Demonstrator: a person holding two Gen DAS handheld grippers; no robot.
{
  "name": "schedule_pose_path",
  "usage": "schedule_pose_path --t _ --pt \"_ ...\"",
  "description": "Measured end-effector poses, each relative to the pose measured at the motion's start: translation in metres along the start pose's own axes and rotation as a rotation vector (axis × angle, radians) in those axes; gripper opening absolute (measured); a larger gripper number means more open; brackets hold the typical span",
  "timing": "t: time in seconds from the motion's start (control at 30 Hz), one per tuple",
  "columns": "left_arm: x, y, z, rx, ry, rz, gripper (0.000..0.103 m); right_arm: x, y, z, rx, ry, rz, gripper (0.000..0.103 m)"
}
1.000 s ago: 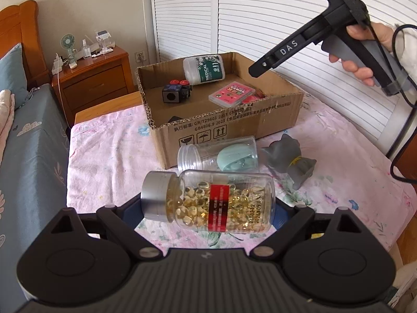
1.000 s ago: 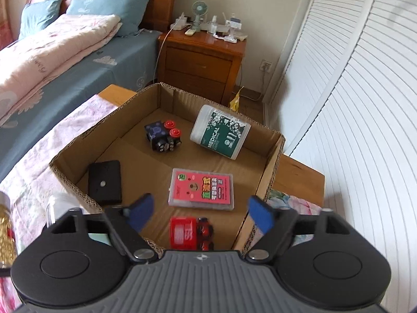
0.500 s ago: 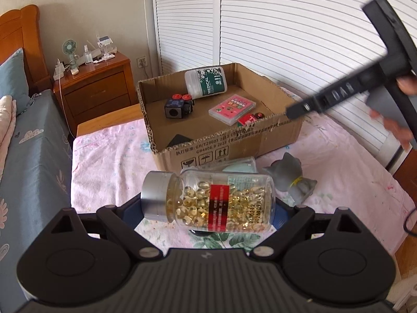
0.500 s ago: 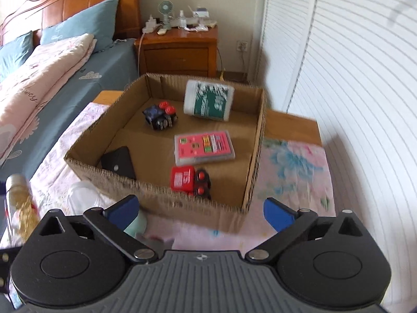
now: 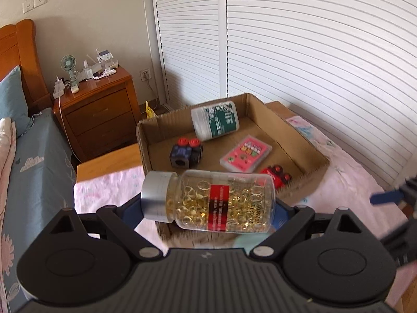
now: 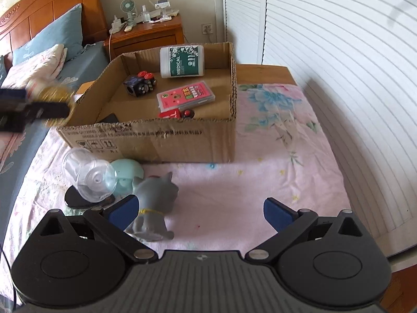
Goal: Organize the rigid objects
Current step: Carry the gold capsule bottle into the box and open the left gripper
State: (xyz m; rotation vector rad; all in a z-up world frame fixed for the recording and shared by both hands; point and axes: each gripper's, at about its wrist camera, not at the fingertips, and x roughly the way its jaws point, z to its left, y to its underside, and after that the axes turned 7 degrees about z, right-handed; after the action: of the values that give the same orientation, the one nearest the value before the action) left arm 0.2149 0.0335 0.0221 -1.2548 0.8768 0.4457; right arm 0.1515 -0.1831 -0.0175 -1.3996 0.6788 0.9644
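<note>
Clear glossy plastic bottle (image 5: 224, 200) — matt metal cap; rough cardboard box (image 6: 156, 140).

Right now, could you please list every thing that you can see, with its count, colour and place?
Cardboard box: 1, brown, on the pink floral cloth.
Medical bottle: 1, white and green, lying in the box at the back.
Cube toy: 1, dark with red knobs, in the box.
Card case: 1, pink, in the box.
Toy car: 1, red, in the box by the front wall.
Clear jar: 1, transparent, lying before the box.
Cat figure: 1, grey, before the box.
Capsule bottle: 1, clear with golden capsules, in the left gripper.
Nightstand: 1, wooden, beside the bed.
Right gripper: 1, black with blue pads, open.
</note>
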Motion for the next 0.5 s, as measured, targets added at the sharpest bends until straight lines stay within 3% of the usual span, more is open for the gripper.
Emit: schedule_pose_path --t 0.33,0.5 --pt "0.062 -0.036 -0.008 -0.015 -0.031 0.058 0.094 0.004 0.002 -0.002 -0.021 -0.001 -0.003 0.103" --pt "0.068 -0.041 -0.010 -0.009 -0.070 0.019 0.095 0.007 0.002 -0.002 -0.025 -0.005 -0.001 0.103"
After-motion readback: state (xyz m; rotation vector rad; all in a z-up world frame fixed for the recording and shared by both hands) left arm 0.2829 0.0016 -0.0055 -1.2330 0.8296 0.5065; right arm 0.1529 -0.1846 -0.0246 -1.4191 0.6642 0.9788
